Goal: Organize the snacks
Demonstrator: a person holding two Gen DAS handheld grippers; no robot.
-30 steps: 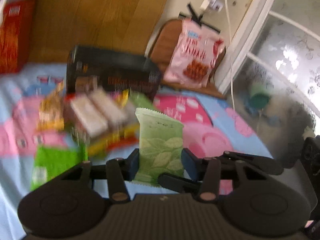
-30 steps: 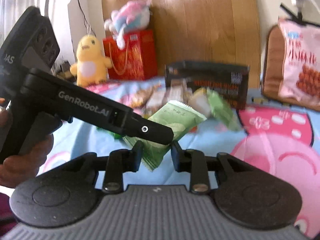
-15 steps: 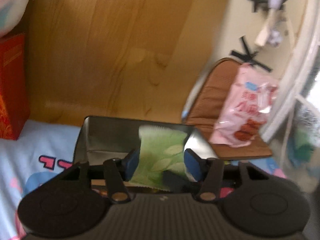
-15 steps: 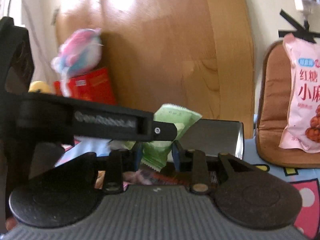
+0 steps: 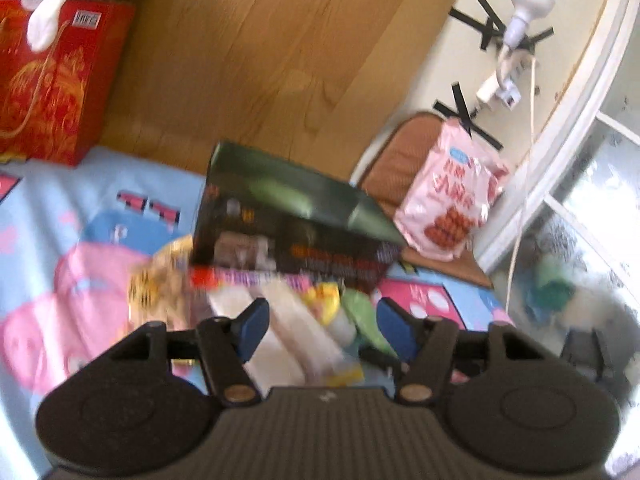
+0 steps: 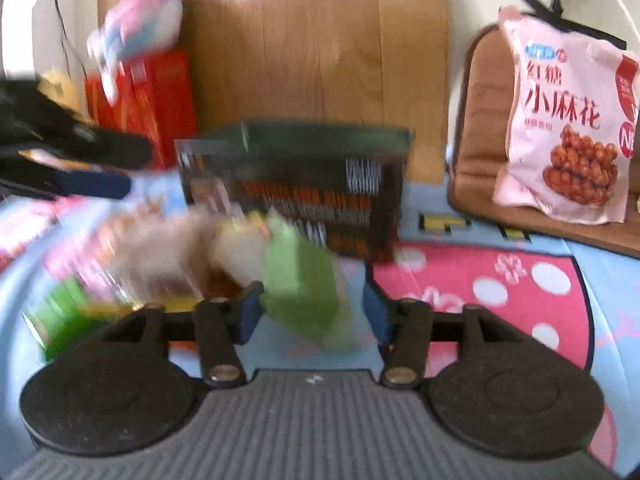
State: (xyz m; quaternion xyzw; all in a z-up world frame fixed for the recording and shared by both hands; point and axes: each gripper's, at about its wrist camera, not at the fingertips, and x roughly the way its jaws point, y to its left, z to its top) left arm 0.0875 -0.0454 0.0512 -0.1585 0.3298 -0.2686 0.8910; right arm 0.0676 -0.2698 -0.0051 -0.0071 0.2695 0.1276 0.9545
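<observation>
The pink snack bag [image 6: 568,120], leaning on the brown cushion [image 6: 480,128] at the far right, carries large red characters reading 红糖 above 小麻花, over a picture of fried dough twists. The dark box [image 6: 296,188] in the middle shows rows of orange and white print too blurred to read. The white label on the red box [image 5: 86,19] at far left is equally unreadable.

Cartoon bedsheet [image 6: 500,280] carries dark box [image 6: 296,184] and snack pile [image 5: 280,320] (blurred).

Glossy cardboard box [image 5: 288,220]; shiny plastic snack bag [image 6: 568,128]; smooth varnished wood headboard [image 5: 260,60]; matt cloth sheet [image 6: 500,280].
</observation>
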